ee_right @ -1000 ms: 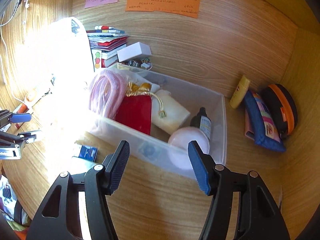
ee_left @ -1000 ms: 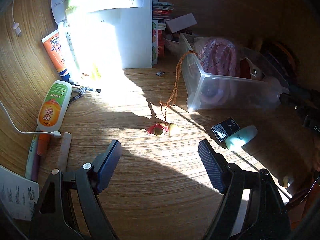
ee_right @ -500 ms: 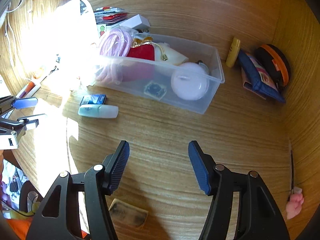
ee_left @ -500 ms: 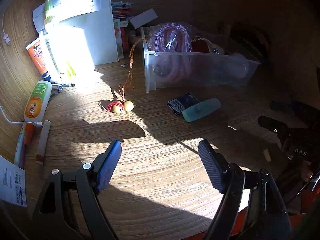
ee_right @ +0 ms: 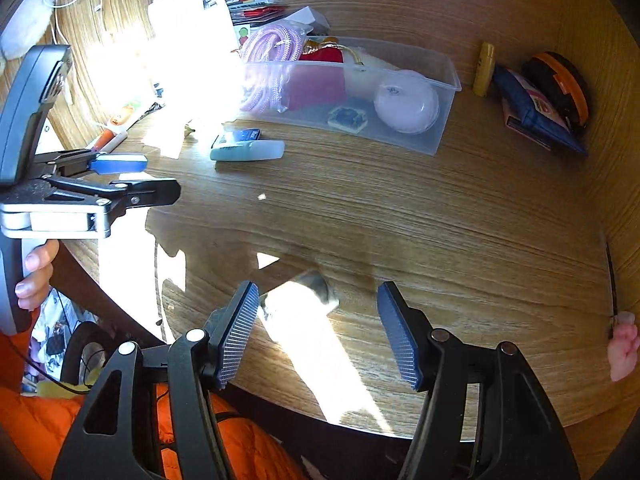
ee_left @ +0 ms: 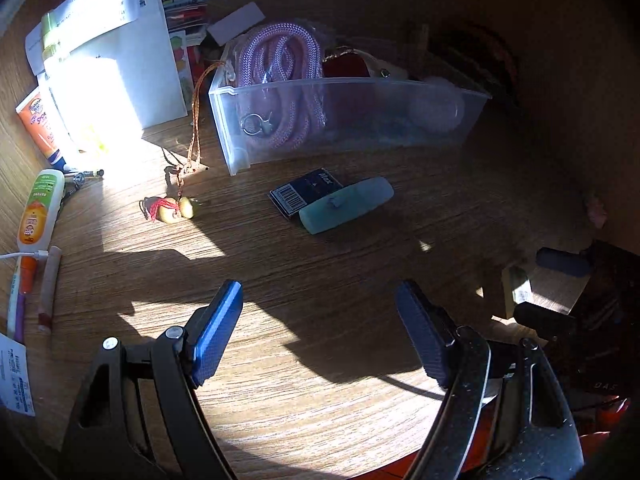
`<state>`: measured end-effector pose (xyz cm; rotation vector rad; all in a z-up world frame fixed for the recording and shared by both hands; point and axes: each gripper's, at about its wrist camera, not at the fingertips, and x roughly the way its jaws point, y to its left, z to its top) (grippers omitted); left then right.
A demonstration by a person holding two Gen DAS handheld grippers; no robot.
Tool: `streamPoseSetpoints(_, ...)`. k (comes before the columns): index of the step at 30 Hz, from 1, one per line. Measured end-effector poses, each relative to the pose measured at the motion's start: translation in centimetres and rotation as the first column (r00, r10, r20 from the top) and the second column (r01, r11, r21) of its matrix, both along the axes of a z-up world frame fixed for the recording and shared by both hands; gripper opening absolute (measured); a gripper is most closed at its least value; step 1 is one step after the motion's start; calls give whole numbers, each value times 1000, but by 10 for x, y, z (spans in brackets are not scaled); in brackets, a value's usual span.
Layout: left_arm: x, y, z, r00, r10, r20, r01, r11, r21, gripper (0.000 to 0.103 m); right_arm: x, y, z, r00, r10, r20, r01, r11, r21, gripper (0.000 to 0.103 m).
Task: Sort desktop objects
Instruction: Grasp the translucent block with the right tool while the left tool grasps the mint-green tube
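The pale green tube [ee_left: 346,205] lies flat on the table [ee_left: 320,360] before the clear bin [ee_left: 348,120], touching a dark barcoded box [ee_left: 306,194], its long axis running roughly along the bin's front wall. Left tool [ee_left: 320,328] and right tool [ee_right: 318,332] hover spread and empty.

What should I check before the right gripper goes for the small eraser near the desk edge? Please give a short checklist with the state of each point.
1. Right gripper empty, jaws apart: ok.
2. Eraser lies just ahead of the fingertips, between their lines: ok.
3. Nothing lying against the eraser: ok.
4. Left gripper away from the eraser, empty: ok.
5. Clear bin has free room: cannot tell.
6. Eraser edges readable in the glare: not ok.
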<state>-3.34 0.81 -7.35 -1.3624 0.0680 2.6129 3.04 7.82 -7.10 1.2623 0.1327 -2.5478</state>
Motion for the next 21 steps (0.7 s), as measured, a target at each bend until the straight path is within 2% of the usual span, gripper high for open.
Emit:
streamPoseSetpoints(6,-18,11,3,1000,-19,-16,18,999,-39,79,6,-3,-4,1000,25,2,-25,1000,-13,58)
streamPoseSetpoints(11,-30,17,5,999,-52,-5,52,998,-26,79,6,-8,-7,999,42,-4,-42,999,7,57)
streamPoseSetpoints(14,-36,24,5,997,-79,-6,79,996,-35,70,5,-7,-7,999,38,-17,-37,999,25,46)
streamPoseSetpoints(16,-40,29,3,996,-89,-8,89,995,-49,69,3,-4,-7,999,31,-18,-30,999,26,40)
streamPoseSetpoints(21,-53,34,-1,995,-102,20,103,994,-47,62,-7,6,-7,1000,-1,-18,2,999,33,37)
